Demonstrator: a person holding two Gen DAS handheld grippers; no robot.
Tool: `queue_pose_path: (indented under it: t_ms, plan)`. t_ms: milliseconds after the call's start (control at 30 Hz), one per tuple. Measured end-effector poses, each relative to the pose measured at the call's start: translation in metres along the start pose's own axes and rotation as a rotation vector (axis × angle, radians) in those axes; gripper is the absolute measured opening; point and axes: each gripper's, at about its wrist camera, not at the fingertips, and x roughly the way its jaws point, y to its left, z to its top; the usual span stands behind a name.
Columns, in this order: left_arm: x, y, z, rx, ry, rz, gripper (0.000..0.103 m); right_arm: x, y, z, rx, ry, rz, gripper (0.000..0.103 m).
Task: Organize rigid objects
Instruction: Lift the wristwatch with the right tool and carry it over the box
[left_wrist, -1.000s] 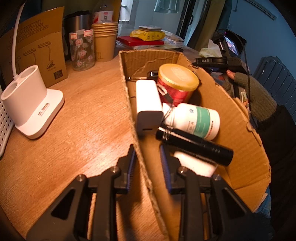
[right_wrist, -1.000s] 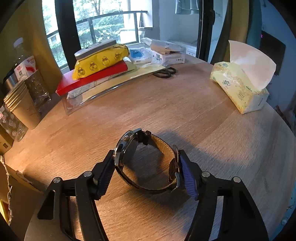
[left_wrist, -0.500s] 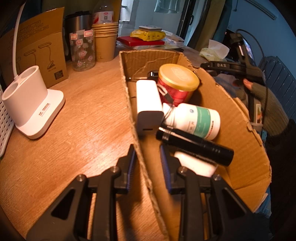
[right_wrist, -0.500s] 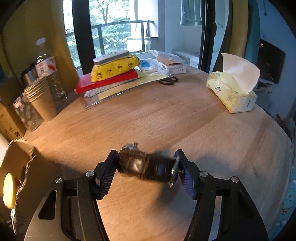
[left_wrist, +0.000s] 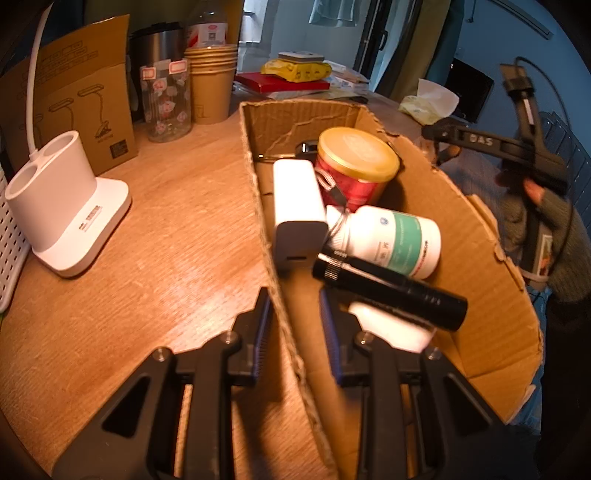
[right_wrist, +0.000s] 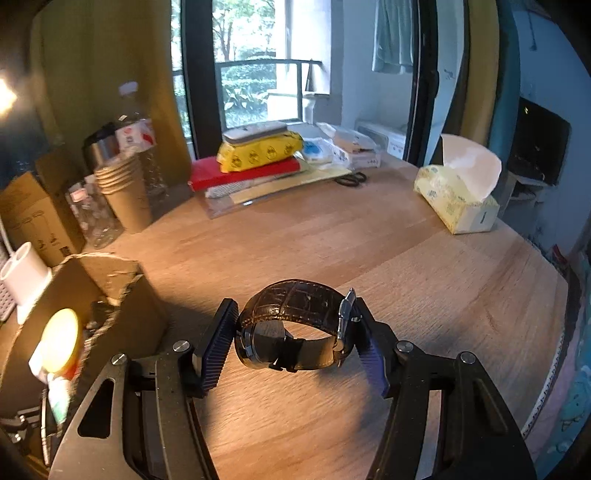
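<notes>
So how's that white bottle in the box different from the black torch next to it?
The bottle is white with a green label; the torch is plain black. The bottle is fat and stubby, the torch slim and long. The torch lies in front of the bottle, with its knurled end by the bottle's neck. Both lie on their sides inside the cardboard box.

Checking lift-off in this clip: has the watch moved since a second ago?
Yes. The watch, clamped in the right gripper, has risen off the table toward the cardboard box.
</notes>
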Motion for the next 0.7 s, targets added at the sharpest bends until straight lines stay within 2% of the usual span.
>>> queue_pose_path:
  t_ms: [700]
  plan:
    - [-0.002, 0.003, 0.001, 0.003, -0.003, 0.013, 0.028, -0.093, 0.074, -0.008, -0.114, -0.129, 0.132, 0.065]
